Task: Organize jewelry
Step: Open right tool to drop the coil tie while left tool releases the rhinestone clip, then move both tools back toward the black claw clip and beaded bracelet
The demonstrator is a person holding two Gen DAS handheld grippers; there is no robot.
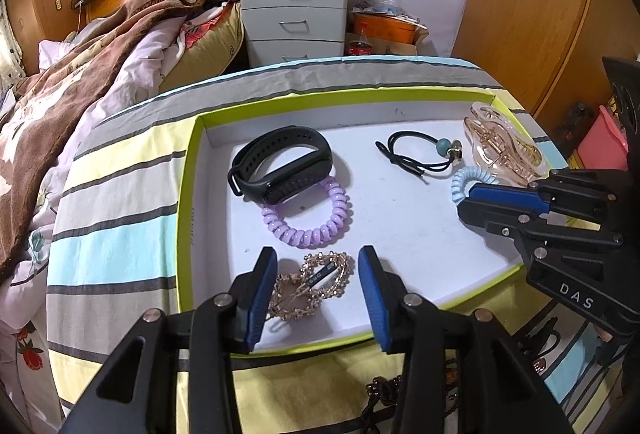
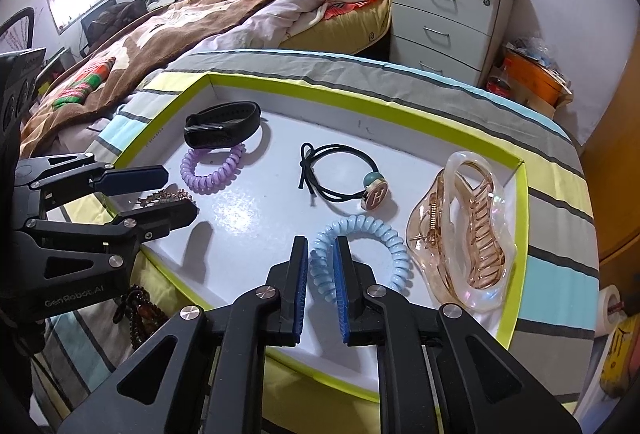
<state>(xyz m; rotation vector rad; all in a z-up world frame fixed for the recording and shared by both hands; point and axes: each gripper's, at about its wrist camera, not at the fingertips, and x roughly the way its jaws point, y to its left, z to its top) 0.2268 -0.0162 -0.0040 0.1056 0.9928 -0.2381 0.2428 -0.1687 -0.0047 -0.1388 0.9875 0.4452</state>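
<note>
A white tray with a lime rim (image 1: 188,194) (image 2: 520,194) lies on a striped cloth. In it are a black fitness band (image 1: 280,162) (image 2: 224,126), a purple coil hair tie (image 1: 308,218) (image 2: 212,170), a black elastic with a bead (image 1: 420,154) (image 2: 344,178), a clear pink claw clip (image 1: 504,146) (image 2: 460,234), a light blue coil tie (image 1: 464,182) (image 2: 360,254) and a gold beaded hair clip (image 1: 312,286) (image 2: 164,198). My left gripper (image 1: 318,290) (image 2: 176,190) is open around the gold clip. My right gripper (image 2: 322,282) (image 1: 466,200) is shut on the near-left part of the blue coil tie.
A dark beaded bracelet (image 2: 136,310) (image 1: 384,390) lies on the cloth outside the tray's near edge. A bed with a brown blanket (image 1: 80,74) is to the left. A white drawer unit (image 1: 292,14) stands beyond the table.
</note>
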